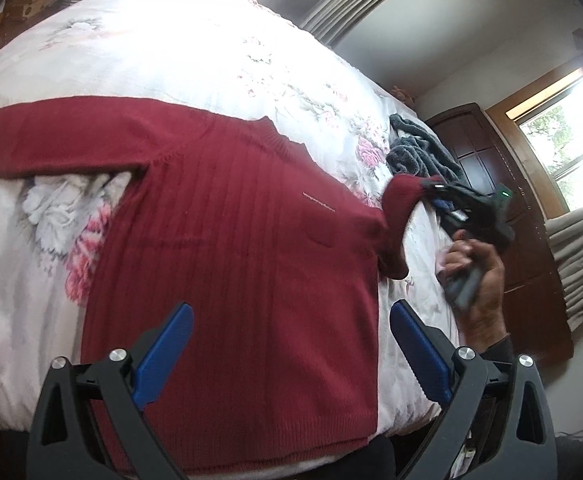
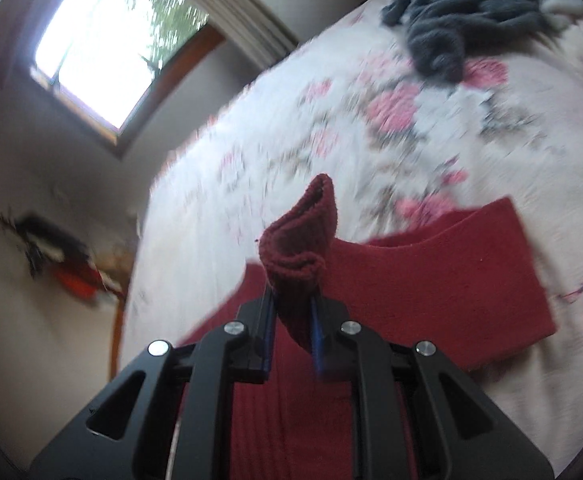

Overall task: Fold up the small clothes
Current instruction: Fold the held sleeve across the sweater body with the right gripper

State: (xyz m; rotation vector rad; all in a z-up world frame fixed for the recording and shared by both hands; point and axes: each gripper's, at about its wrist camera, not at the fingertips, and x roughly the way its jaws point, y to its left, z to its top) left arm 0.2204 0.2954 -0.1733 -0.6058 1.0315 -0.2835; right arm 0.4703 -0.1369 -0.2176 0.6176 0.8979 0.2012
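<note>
Bright window (image 2: 103, 52), dark wooden cabinet (image 1: 503, 216)

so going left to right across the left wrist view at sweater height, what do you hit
outstretched sleeve → red ribbed sweater body → lifted sleeve cuff → right hand-held gripper shut on that cuff → hand holding it → dark wooden cabinet
</note>
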